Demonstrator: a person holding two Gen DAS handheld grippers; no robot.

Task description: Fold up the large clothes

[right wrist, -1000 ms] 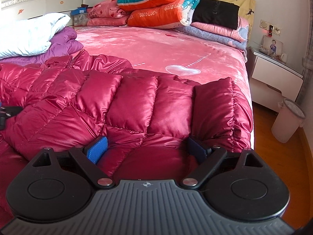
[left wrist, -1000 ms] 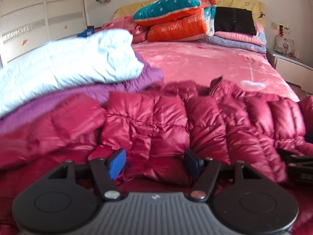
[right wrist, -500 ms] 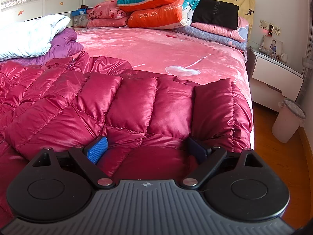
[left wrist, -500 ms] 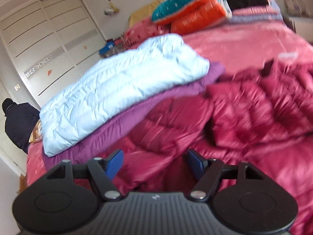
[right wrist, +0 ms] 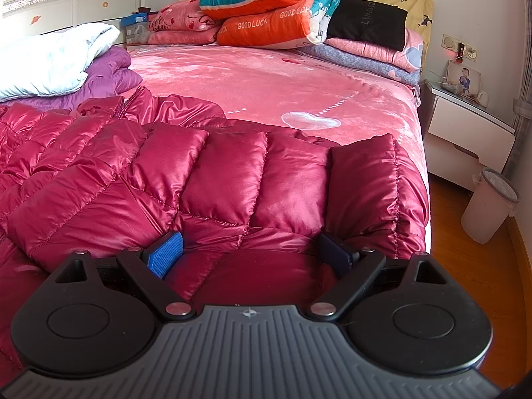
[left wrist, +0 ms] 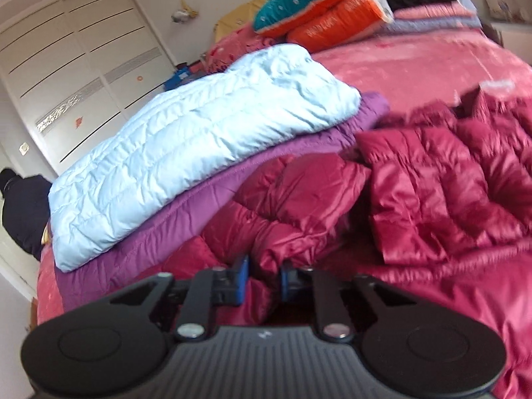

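Pale blue jacket (left wrist: 199,146) tops purple one (left wrist: 212,206), touching red jacket (right wrist: 206,179).

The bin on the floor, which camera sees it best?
The right wrist view: the bin stands whole on the floor beside the bed, below the nightstand. The left wrist view does not show it at all.

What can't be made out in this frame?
- Left wrist: jacket blurred at right; fold pinched by the closing left gripper partly hidden by its pads.
- Right wrist: right gripper body hides the jacket's near edge.
- Black garment print too small to read.
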